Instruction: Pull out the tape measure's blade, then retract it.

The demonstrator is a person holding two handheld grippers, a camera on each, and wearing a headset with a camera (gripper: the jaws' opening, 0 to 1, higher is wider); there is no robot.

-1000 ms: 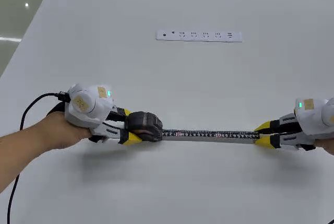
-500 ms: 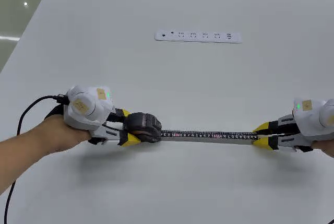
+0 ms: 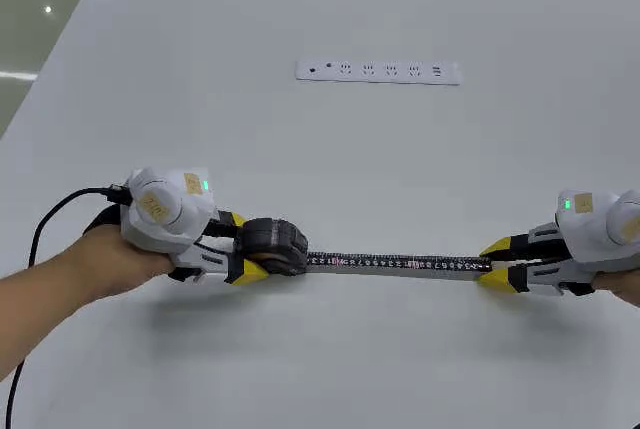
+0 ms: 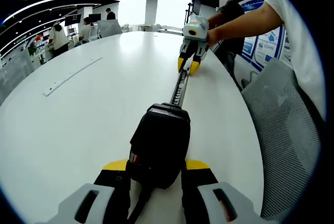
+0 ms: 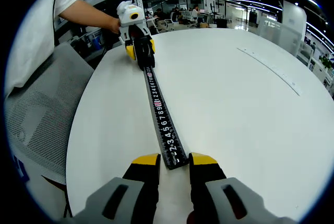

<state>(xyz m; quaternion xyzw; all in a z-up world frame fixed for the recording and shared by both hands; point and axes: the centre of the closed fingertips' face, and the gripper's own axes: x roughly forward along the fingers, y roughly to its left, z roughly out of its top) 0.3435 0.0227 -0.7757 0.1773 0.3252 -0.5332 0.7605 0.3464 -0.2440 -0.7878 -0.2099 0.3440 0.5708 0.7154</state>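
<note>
A black tape measure case [image 3: 272, 246] lies on the white table [image 3: 330, 159] with my left gripper [image 3: 250, 246] shut on it. In the left gripper view the case [image 4: 159, 148] sits between the yellow-tipped jaws of my left gripper [image 4: 156, 166]. Its blade [image 3: 400, 263] runs flat along the table to my right gripper [image 3: 497, 263]. In the right gripper view the blade's end [image 5: 175, 161] lies between the jaws of my right gripper [image 5: 175, 162], which stand slightly apart on either side of it, a thin gap on the left.
A white power strip [image 3: 378, 71] lies at the far middle of the table. A black cable [image 3: 50, 219] trails from the left gripper over the table's left side. A grey mesh chair [image 5: 36, 114] stands by the table edge.
The right gripper's yellow tips have spread a little wider around the blade's end. The blade stays pulled out at about the same length. The left gripper still holds the case.
</note>
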